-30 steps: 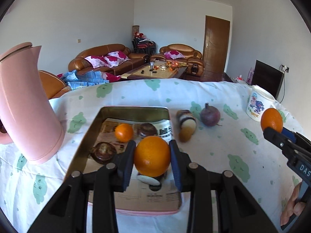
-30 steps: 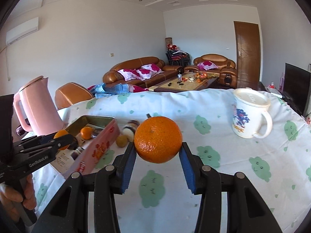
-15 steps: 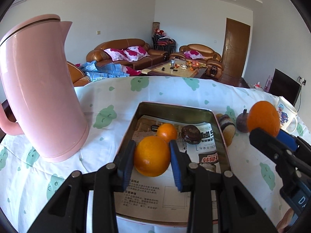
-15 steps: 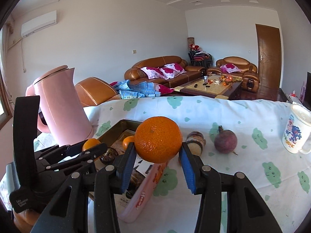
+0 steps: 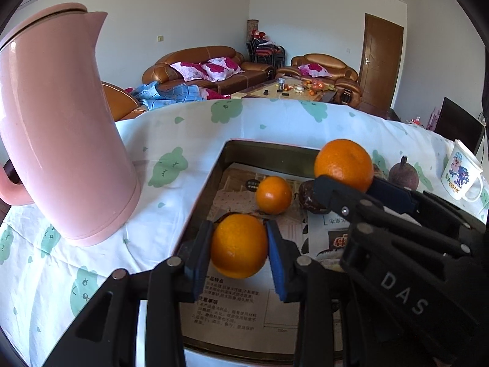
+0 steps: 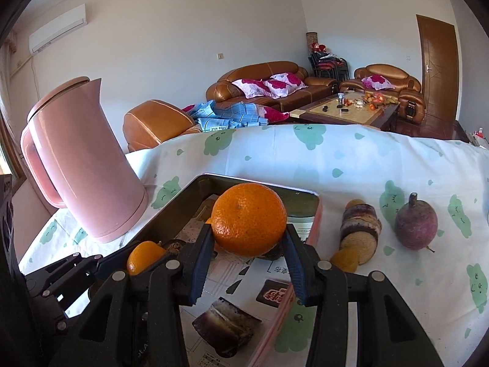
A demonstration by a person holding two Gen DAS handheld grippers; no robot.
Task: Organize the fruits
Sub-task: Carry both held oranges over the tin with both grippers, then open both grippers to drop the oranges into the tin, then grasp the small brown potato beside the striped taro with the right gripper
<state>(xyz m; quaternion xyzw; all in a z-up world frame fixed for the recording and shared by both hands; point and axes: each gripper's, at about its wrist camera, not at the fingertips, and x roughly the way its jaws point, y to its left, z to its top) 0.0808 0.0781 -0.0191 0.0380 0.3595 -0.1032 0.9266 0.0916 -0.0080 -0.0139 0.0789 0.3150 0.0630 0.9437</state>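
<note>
Over tin [image 5: 244, 150] — mandarin [image 6: 249, 219], stem-dimple up.

I see a pale pink kettle [image 5: 61, 122] on a white cloth [image 5: 195, 128] printed with green cloud shapes. Oranges [image 5: 239, 245] bright orange; mug [image 5: 461, 176] white with a blue cartoon print.

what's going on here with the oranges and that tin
A person is sorting fruit with a handheld gripper in each hand. The left gripper and the right gripper each clamp an orange above the metal tin, where a smaller orange already lies. A purple fruit waits on the tablecloth.
</note>
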